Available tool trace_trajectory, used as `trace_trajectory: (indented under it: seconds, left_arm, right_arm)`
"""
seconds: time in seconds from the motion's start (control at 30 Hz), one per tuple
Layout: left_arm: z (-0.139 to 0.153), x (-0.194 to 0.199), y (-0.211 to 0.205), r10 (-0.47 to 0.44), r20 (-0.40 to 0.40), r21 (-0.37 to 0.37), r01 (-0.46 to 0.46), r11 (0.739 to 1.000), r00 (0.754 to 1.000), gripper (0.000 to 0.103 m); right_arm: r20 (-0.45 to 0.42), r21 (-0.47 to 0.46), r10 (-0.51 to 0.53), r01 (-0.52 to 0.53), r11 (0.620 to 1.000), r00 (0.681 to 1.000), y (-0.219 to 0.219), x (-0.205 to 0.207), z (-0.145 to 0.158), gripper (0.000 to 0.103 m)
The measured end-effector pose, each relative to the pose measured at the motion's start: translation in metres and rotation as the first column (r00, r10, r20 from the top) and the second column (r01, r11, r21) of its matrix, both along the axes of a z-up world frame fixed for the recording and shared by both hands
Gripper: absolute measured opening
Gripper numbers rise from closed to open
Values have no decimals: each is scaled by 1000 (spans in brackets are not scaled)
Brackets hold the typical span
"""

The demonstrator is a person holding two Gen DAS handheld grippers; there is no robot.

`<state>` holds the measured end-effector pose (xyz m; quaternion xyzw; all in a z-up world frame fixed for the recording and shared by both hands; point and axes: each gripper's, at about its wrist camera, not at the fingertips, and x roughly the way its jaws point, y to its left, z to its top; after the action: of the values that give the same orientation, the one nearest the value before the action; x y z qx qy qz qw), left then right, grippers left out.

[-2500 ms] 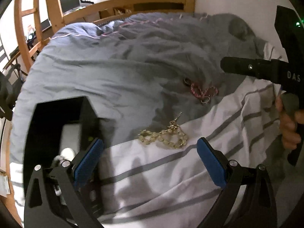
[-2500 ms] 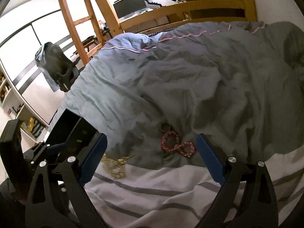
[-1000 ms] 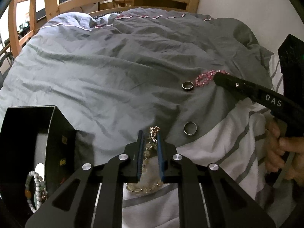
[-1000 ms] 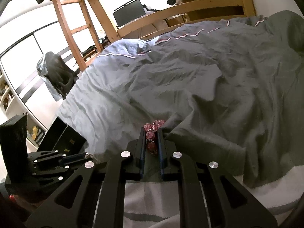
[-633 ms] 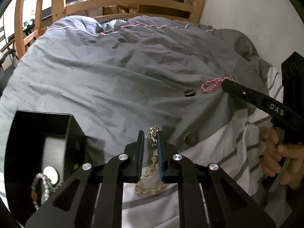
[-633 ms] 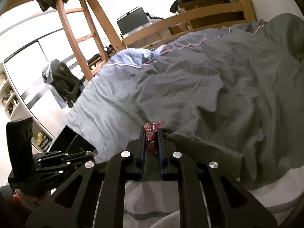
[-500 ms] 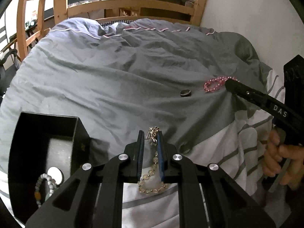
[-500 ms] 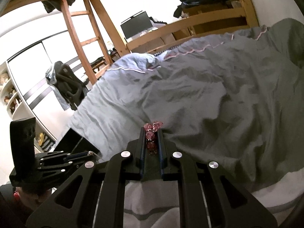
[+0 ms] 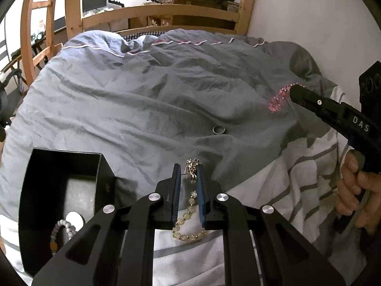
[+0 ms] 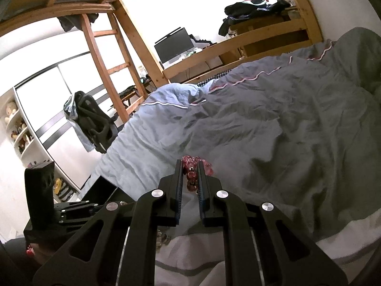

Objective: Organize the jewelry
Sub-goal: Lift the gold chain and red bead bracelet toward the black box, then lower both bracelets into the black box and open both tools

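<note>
Left tongs [image 9: 188, 174] grip gold bracelet [image 9: 190, 214]; right tongs [image 10: 189, 169] grip pink bracelet [image 10: 191, 166].

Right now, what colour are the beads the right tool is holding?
Pinkish red, glossy beads pinched in the right tool; clearest in the right wrist view.

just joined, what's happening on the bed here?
A person is sorting jewelry with two handheld grippers. The left gripper is shut on a yellow bead bracelet, which hangs down from it beside the open black box that already holds a pale bead bracelet. The right gripper is shut on a pink bead bracelet, lifted off the grey duvet. One ring lies on the duvet.
</note>
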<state>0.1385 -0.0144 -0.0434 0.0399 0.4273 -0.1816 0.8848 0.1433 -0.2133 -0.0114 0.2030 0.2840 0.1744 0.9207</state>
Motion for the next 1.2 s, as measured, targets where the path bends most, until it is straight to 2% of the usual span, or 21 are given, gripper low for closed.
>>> trace_trajectory:
  seconds: [0.47,0.73,1.0,1.2]
  left_arm:
    - [45,-37,27,42,53,-54,-40,998,998,13]
    - [64,-51,55,101,68,-84,-95,992,993,13]
    - [79,-57,85,118,81,-88,-111,990,990,13]
    - [79,-55,115,116,40,-57,-114,992,992,13]
  right_arm:
    - [27,-62,60,-58,996,998,33,-34,51,12]
    - [46,-88,111,-107,990,993,61,-47,84,12]
    - [55,-112,161,-154,982,985,98,-52,104,12]
    - [48,-120,203,-196,973,978,130,-49,110,12]
